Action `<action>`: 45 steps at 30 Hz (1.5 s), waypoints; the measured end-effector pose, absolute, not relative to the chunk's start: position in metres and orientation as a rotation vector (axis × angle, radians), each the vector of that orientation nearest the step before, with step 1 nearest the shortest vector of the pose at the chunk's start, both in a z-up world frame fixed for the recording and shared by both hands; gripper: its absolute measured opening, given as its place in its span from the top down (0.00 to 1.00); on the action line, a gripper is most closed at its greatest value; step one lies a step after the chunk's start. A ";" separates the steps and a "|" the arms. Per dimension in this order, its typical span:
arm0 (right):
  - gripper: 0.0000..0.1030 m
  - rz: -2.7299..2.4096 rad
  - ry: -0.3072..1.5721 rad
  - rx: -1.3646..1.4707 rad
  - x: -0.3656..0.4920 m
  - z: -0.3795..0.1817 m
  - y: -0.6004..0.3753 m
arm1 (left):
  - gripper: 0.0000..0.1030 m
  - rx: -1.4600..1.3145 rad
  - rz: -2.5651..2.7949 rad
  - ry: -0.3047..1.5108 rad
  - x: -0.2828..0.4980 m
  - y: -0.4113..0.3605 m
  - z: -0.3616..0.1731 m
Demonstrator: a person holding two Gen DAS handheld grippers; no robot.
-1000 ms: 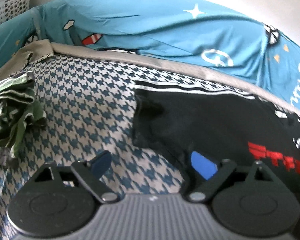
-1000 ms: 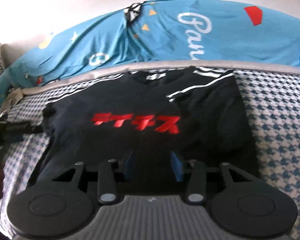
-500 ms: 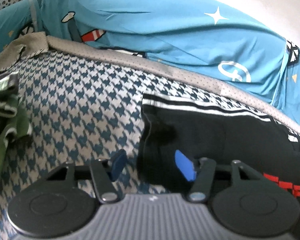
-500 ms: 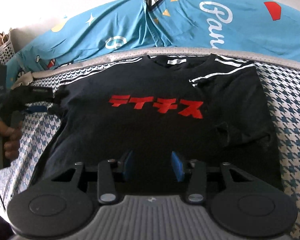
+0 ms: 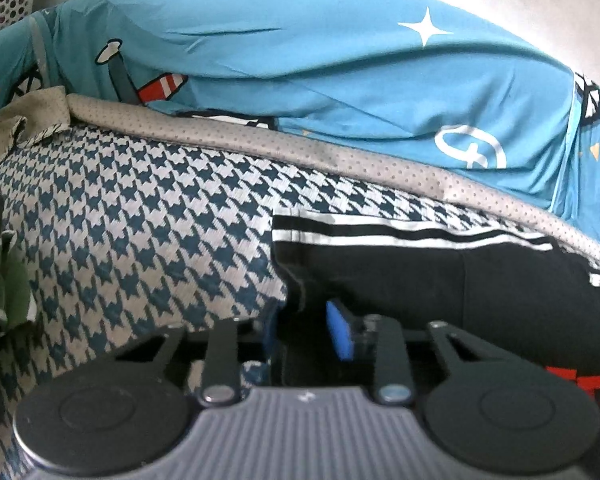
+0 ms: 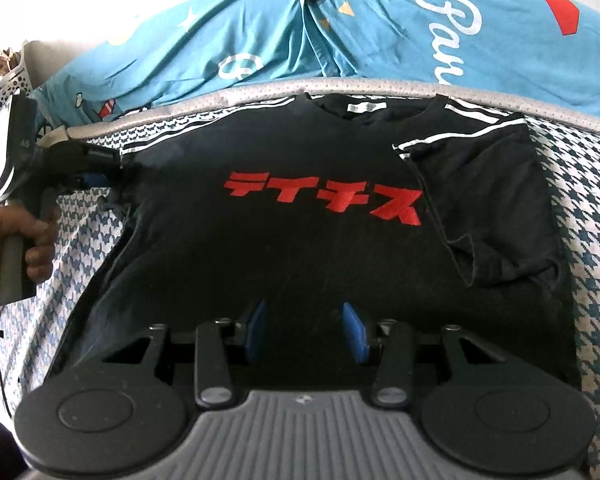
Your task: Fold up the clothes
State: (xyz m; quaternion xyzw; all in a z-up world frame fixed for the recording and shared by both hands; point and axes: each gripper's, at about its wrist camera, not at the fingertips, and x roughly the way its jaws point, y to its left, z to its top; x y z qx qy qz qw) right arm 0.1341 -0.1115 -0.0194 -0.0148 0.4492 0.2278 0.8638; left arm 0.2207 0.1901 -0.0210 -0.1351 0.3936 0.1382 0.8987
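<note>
Two low views, shared black T-shirt (image 6: 320,208)

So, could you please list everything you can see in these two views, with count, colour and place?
T-shirt: one, black with red lettering and white shoulder stripes, flat on the bed, one sleeve folded in.
Bed cover: one, blue-and-white houndstooth, under the T-shirt.
Sheet: one, light blue with cartoon prints, behind the bed.
Green clothes: a striped bundle, count unclear, left edge.
Basket: one, white, perforated, far left.
Hand: one, holding the left tool's handle.
Left tongs: at the sleeve edge.
Right tongs: open, above the hem.
</note>
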 end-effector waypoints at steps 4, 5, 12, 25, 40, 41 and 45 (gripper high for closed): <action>0.58 0.474 0.943 -0.035 0.134 -0.020 -0.111 | 0.87 -0.285 0.245 0.782 0.218 0.185 -0.016; 0.58 0.472 0.944 -0.035 0.134 -0.020 -0.111 | 0.88 -0.277 0.232 0.773 0.218 0.180 -0.015; 0.58 0.462 0.940 -0.033 0.135 -0.020 -0.113 | 0.88 -0.278 0.118 0.718 0.212 0.143 0.001; 0.58 0.439 0.946 -0.025 0.138 -0.021 -0.118 | 0.79 -0.201 -0.205 0.743 0.206 0.036 0.018; 0.58 0.407 0.920 0.003 0.142 -0.017 -0.129 | 0.49 -0.172 -0.038 0.793 0.206 0.060 0.012; 0.58 0.405 0.915 0.005 0.142 -0.017 -0.130 | 0.48 -0.167 -0.034 0.802 0.207 0.060 0.010; 0.58 0.394 0.891 0.007 0.142 -0.014 -0.134 | 0.46 -0.139 -0.006 0.822 0.206 0.060 0.005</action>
